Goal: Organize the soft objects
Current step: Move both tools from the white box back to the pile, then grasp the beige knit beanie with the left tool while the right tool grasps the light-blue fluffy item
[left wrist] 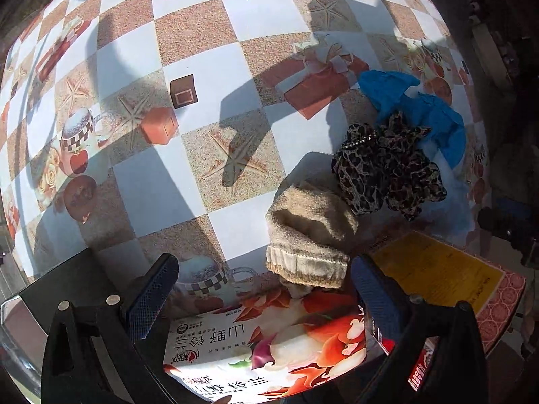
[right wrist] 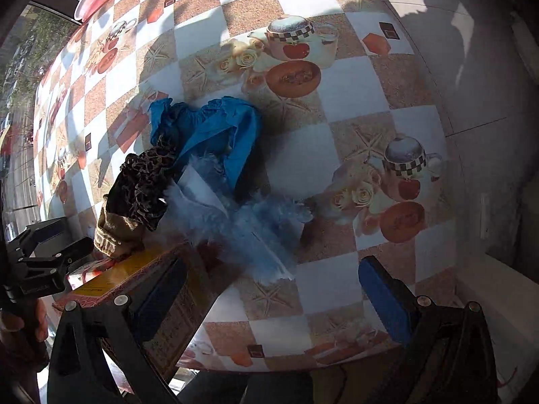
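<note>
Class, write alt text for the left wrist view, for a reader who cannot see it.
The open left gripper hovers over a printed box, with a beige knit sock just beyond its fingertips. Behind the sock lie a leopard-print cloth and blue gloves on a sunlit checkered tablecloth.

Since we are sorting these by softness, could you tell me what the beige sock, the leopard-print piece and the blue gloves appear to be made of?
Beige sock: looks like thick knit, fuzzy and matte, with a ribbed cuff.
Leopard-print piece: seemingly thin woven fabric, ruffled and gathered, slight sheen.
Blue gloves: probably thin nitrile or latex, smooth and crumpled, though a plain plastic film cannot be ruled out.
</note>
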Available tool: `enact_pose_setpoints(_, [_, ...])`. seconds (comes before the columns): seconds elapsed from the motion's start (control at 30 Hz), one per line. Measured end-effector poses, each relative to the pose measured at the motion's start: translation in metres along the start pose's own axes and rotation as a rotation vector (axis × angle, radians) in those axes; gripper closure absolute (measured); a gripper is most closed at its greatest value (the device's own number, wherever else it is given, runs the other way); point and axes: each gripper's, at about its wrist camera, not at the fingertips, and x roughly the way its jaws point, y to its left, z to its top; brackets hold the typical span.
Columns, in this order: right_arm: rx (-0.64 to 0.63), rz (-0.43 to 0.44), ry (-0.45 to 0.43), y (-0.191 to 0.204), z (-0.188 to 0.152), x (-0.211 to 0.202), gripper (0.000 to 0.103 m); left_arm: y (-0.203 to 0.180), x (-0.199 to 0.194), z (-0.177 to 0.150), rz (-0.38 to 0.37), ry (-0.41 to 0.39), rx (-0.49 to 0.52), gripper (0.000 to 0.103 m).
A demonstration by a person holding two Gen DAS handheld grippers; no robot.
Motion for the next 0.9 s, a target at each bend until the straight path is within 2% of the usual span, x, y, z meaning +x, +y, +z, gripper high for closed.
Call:
enact_pose_setpoints(0.17, [-0.083, 0.017, 0.069, 0.016, 0.015, 0.037, 0.000, -0.007, 0.022, 0.010, 0.015, 0.061, 0.001, 0.000])
enact_pose_setpoints(0.27, [-0.109, -0.060, 0.082, 0.017, 0.015, 0.052, 0.000, -0.008, 0.032, 0.012, 0.055, 0.080, -0.007, 0.000])
enact_pose_setpoints(0.37, [-0.033, -0.104, 0.086, -0.010, 0.011, 0.056, 0.000, -0.006, 0.037, 0.011, 0.063, 0.089, -0.028, 0.000])
enact_pose_setpoints(0.47, [0.055, -0.195, 0.102, -0.051, -0.001, 0.057, 0.000, -0.005, 0.041, 0.009, 0.075, 0.088, -0.021, 0.000])
enact_pose_setpoints(0.5, [0.075, -0.197, 0.093, -0.063, -0.006, 0.054, 0.000, -0.007, 0.042, 0.009, 0.072, 0.089, -0.018, 0.000])
enact_pose_setpoints(0.57, [0.081, -0.132, 0.055, -0.075, -0.015, 0.041, 0.000, -0.009, 0.043, 0.008, 0.076, 0.088, -0.009, 0.000])
enact_pose_setpoints(0.63, [0.024, -0.094, -0.011, -0.072, -0.021, 0.026, 0.000, -0.011, 0.046, 0.007, 0.080, 0.092, -0.005, 0.000])
enact_pose_setpoints(0.73, [-0.128, -0.138, -0.093, -0.048, -0.018, 0.013, 0.000, -0.014, 0.050, 0.007, 0.088, 0.103, -0.002, 0.000])
enact_pose_setpoints(0.9, [-0.282, -0.165, -0.049, -0.008, 0.005, 0.046, 0.000, -0.022, 0.053, 0.006, 0.105, 0.114, 0.009, 0.000])
